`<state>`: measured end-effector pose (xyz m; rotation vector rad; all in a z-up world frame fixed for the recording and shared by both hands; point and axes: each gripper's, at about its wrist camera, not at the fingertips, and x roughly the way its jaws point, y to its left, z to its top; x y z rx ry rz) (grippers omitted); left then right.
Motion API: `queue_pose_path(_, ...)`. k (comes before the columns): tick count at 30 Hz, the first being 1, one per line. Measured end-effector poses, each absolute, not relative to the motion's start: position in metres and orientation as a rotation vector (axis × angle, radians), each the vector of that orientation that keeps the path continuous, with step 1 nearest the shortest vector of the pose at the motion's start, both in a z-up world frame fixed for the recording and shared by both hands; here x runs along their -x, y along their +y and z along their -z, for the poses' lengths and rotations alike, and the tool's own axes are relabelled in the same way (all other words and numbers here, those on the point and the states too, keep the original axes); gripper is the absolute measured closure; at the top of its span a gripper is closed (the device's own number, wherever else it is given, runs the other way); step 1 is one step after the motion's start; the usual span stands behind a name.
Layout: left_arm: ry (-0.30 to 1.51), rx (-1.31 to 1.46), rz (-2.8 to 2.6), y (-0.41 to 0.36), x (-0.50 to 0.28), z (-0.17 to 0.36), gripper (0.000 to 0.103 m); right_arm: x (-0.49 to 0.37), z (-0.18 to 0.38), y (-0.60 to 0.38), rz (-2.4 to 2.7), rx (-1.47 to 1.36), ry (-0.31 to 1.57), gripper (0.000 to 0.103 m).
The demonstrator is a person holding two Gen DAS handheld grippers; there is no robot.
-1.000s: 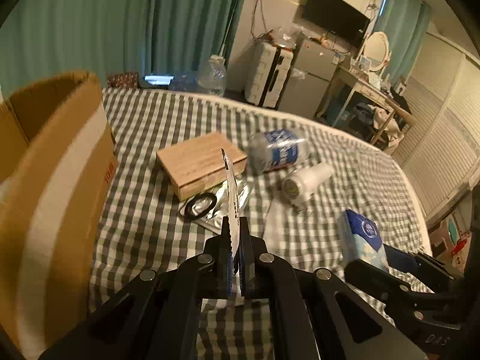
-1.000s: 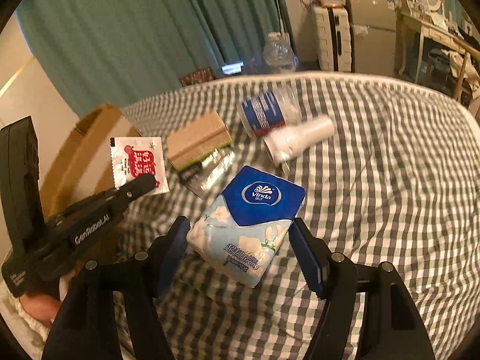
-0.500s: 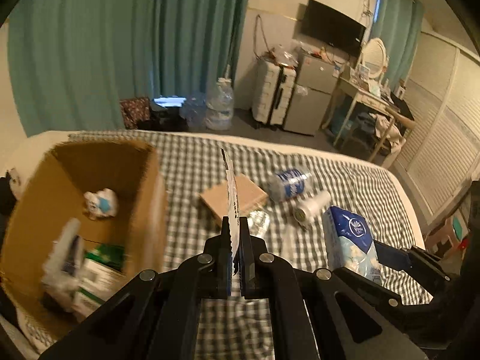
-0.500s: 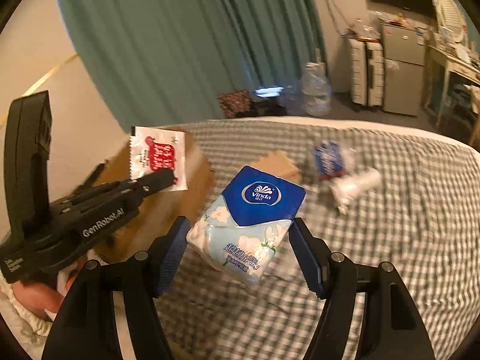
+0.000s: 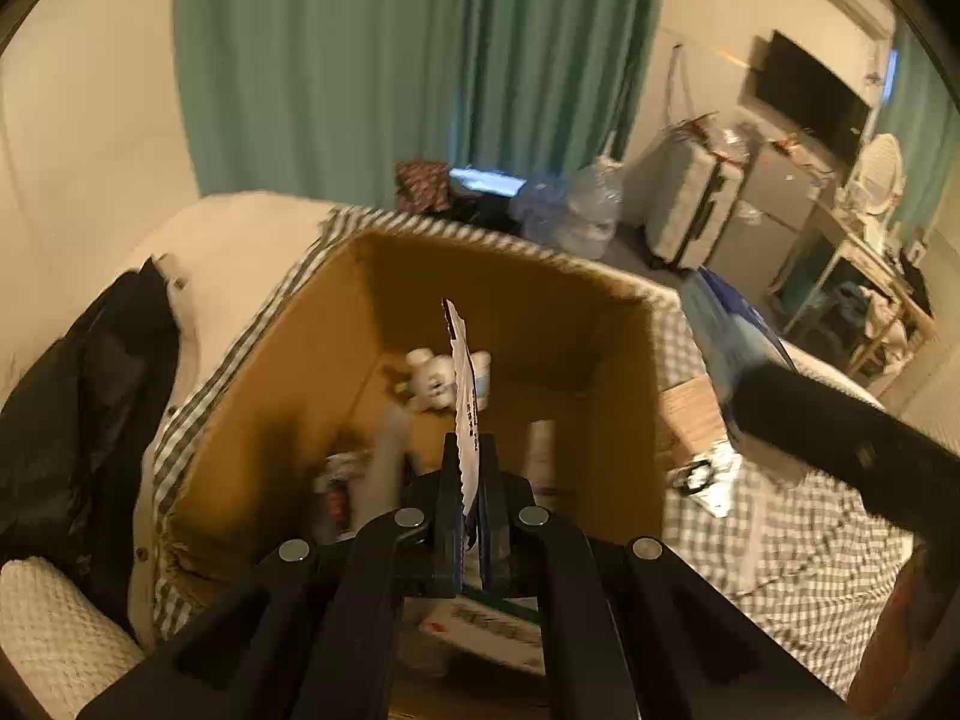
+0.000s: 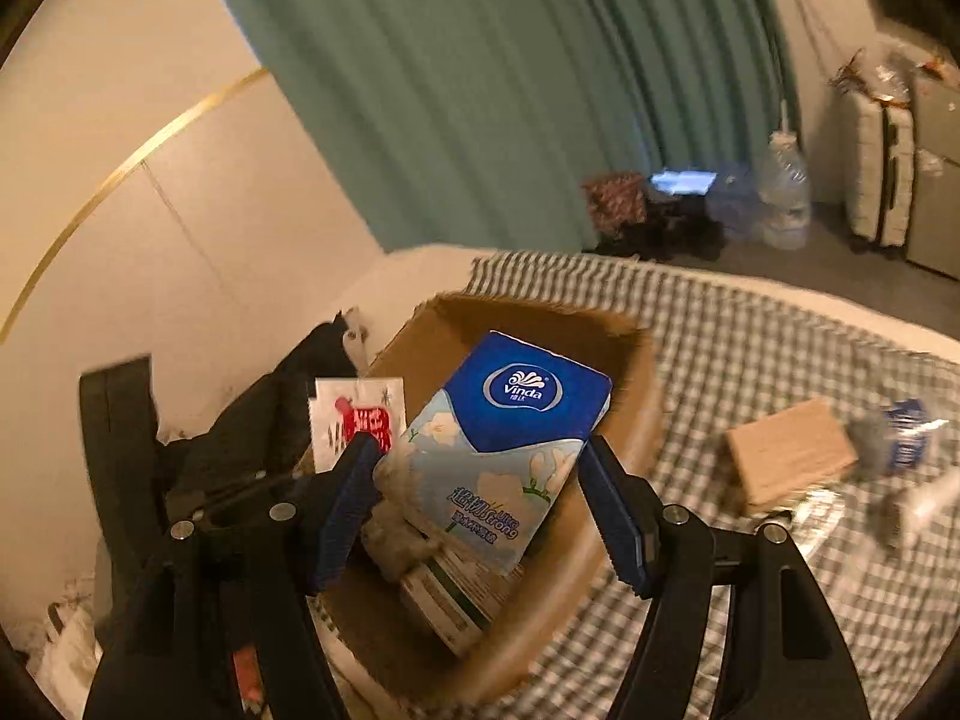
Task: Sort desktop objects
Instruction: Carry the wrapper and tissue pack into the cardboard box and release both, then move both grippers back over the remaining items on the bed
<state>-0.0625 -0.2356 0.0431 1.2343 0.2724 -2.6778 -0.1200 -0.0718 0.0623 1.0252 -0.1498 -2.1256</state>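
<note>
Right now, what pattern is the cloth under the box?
Grey-and-white check cloth, clearest in the right wrist view.

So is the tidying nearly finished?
Partway. Done: the box already holds a small toy and other items. In hand: the left gripper pinches a sachet, the right gripper holds a tissue pack, both over the box. Left: a small carton and bottle lie on the bed.

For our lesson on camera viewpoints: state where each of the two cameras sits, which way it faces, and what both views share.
Left wrist: sits on the left gripper, looking down into the cardboard box; its fingers pinch a sachet.
Right wrist: sits on the right gripper, looking down at the box; its fingers clamp a tissue pack.
Shared: box, sachet, tissue pack, checked cloth, green curtain.
</note>
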Motion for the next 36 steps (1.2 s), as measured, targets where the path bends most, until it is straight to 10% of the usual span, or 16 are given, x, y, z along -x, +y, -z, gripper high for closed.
queue_pose_path(6,0.257,-1.329,2.607,-0.254,0.073,-0.015,0.093,0.151,-0.043,-0.097,2.111,-1.102,-0.267,0.03)
queue_pose_path(10,0.299,-1.375,2.556,-0.261,0.082,-0.009,0.03,0.16,-0.05,-0.083,2.1,-1.091,-0.367,0.018)
queue_pose_path(36,0.147,-1.283,2.785,-0.038,0.053,-0.032,0.0,0.055,-0.005,0.256,2.708,-1.213,-0.37,0.018)
